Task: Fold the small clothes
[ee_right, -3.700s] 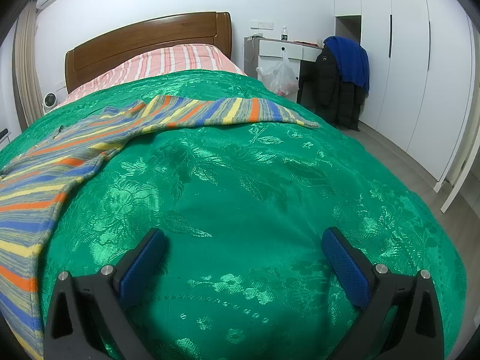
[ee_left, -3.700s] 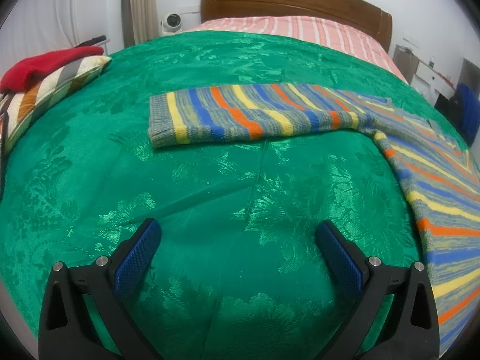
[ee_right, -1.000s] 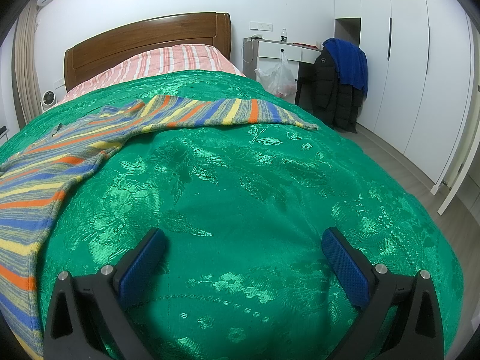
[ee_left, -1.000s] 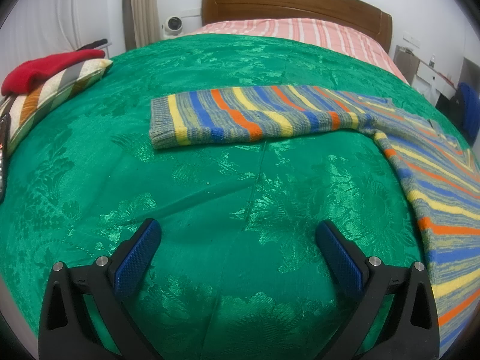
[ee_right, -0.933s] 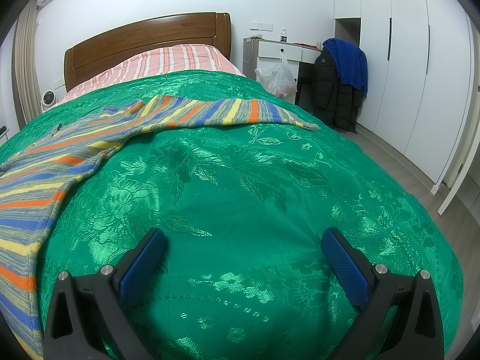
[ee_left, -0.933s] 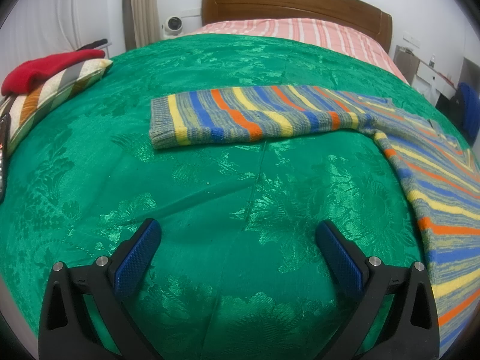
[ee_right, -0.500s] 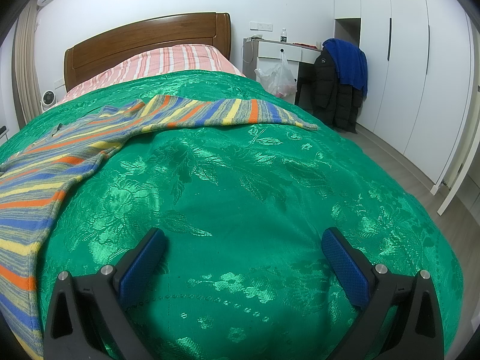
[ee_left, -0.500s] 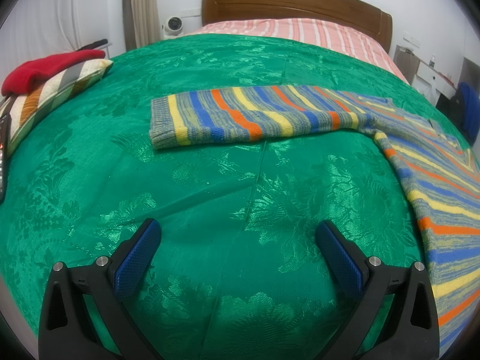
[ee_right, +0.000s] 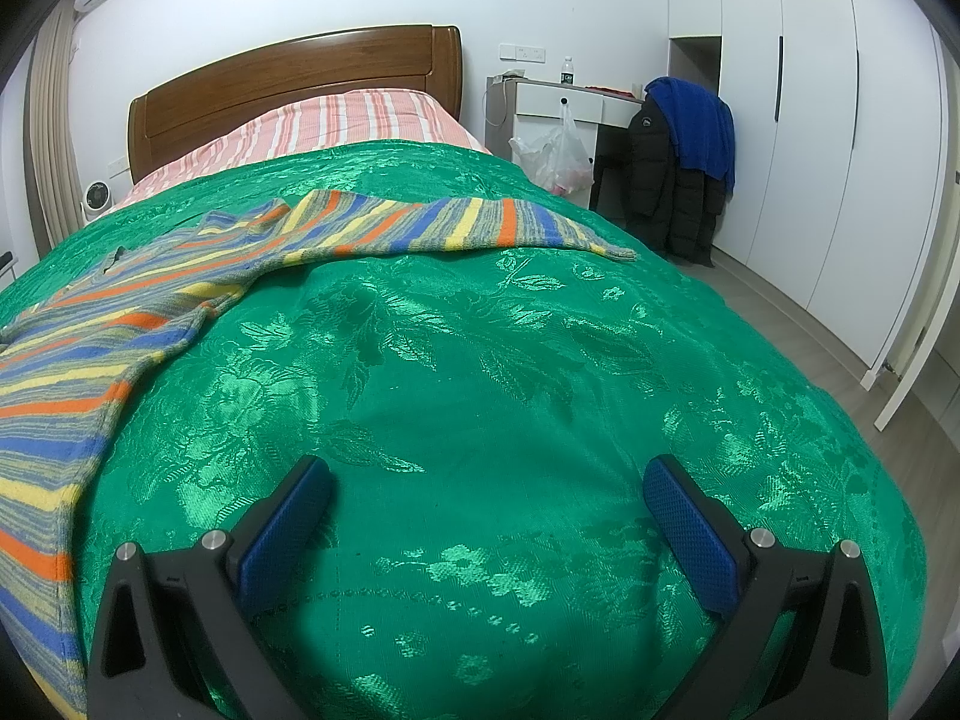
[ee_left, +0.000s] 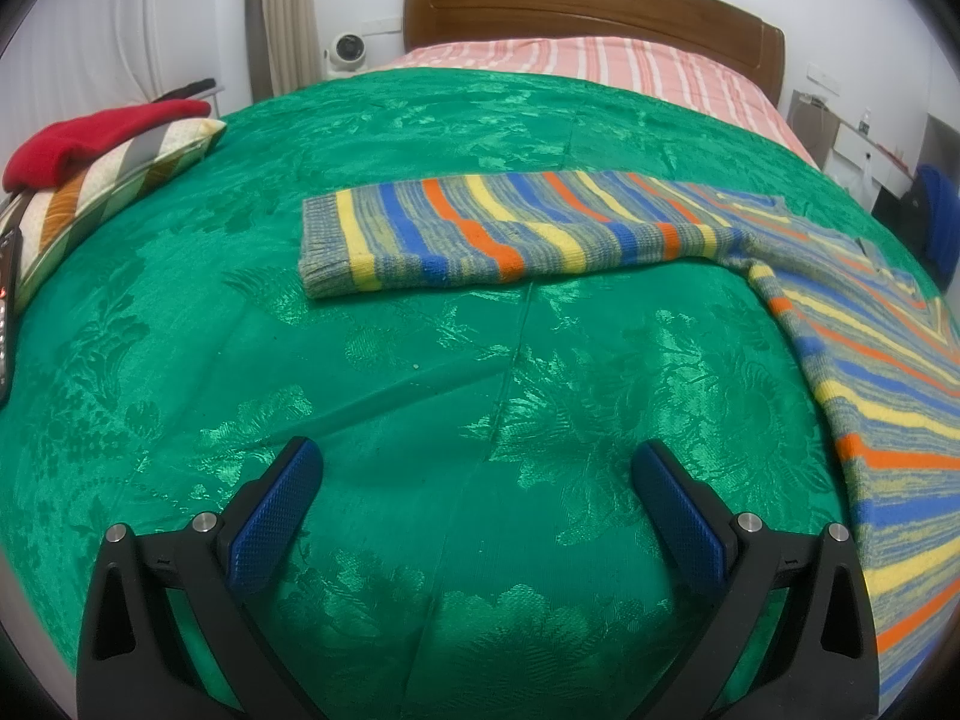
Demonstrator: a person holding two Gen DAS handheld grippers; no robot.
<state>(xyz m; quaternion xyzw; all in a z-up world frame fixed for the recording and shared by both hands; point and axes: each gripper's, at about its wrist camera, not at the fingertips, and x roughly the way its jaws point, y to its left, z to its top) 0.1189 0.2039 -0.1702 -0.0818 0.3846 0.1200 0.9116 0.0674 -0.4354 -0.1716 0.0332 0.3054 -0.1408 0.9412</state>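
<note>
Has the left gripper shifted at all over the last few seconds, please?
Barely. Against the headboard, the striped sweater sits a touch lower in frame than earlier, so the left gripper, open, tilted very slightly upward.

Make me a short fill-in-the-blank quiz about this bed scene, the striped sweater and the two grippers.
1. The striped sweater lies on a ____ bedspread.
2. Both the left hand-held gripper and the right hand-held gripper are ____.
3. The red garment rests on a striped ____.

Missing words: green; open; pillow
</note>
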